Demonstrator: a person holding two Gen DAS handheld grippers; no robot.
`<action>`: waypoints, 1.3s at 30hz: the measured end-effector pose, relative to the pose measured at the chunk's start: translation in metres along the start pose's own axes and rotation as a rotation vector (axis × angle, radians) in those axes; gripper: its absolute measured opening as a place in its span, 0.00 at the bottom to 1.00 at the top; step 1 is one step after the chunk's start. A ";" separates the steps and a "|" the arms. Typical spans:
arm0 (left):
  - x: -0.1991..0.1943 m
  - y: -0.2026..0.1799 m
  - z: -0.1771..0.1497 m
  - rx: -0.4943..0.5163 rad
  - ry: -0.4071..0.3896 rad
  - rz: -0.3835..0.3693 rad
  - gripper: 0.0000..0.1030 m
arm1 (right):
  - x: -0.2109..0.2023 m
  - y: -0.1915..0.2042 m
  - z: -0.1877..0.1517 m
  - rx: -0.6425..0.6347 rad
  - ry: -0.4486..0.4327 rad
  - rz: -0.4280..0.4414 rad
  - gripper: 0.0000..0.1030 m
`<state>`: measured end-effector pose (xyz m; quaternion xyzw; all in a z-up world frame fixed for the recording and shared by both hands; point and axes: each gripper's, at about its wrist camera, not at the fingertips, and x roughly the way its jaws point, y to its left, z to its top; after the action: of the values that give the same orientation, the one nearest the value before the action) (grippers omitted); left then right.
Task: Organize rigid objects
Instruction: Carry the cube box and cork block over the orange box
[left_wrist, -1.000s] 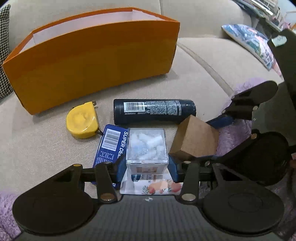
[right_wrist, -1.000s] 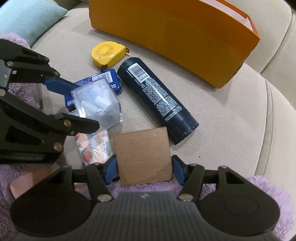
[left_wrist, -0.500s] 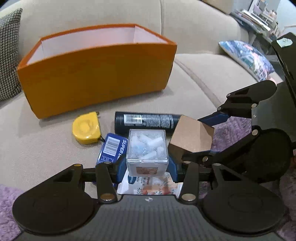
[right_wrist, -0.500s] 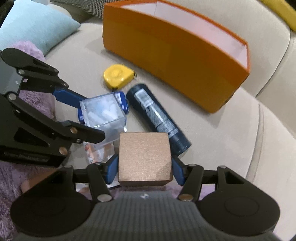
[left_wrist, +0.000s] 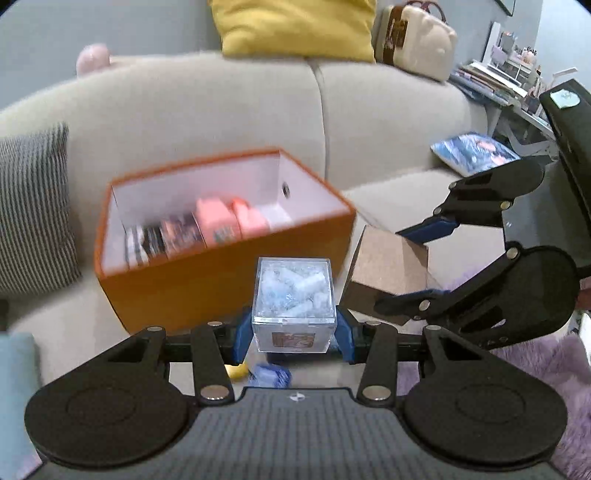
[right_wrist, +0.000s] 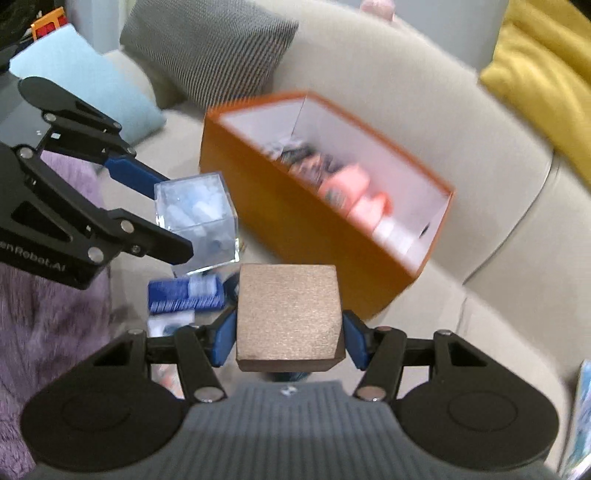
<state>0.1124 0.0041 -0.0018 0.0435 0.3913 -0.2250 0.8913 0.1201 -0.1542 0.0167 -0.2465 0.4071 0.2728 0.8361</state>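
My left gripper (left_wrist: 293, 334) is shut on a clear plastic cube (left_wrist: 293, 306) filled with white-blue pieces and holds it in the air in front of the orange box (left_wrist: 229, 288). The cube also shows in the right wrist view (right_wrist: 197, 221). My right gripper (right_wrist: 290, 341) is shut on a brown cardboard cube (right_wrist: 290, 315), lifted beside the clear one; it also shows in the left wrist view (left_wrist: 388, 266). The orange box (right_wrist: 306, 236) stands on the beige sofa and holds pink items (left_wrist: 229, 219) and dark packets.
A blue packet (right_wrist: 184, 293) and a bit of the yellow tape measure (left_wrist: 238, 371) lie on the seat below. A striped grey cushion (left_wrist: 33, 206), a light blue cushion (right_wrist: 85, 81), a yellow cushion (left_wrist: 295, 26) and a purple fluffy blanket (right_wrist: 44, 314) surround the spot.
Both grippers have risen off the seat with their cubes and tilted up toward the orange box. The box's inside now shows; the spray can has dropped out of view.
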 end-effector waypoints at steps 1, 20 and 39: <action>-0.001 0.002 0.008 0.006 -0.009 0.006 0.51 | -0.001 -0.008 0.007 -0.008 -0.020 -0.012 0.59; 0.079 0.034 0.112 0.044 0.057 -0.037 0.51 | 0.047 -0.105 0.088 -0.067 -0.048 -0.158 0.59; 0.254 0.045 0.150 -0.065 0.263 -0.055 0.51 | 0.133 -0.193 0.103 0.037 -0.006 -0.061 0.59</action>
<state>0.3844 -0.0872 -0.0847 0.0330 0.5130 -0.2286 0.8267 0.3721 -0.1956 0.0015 -0.2425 0.4019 0.2401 0.8497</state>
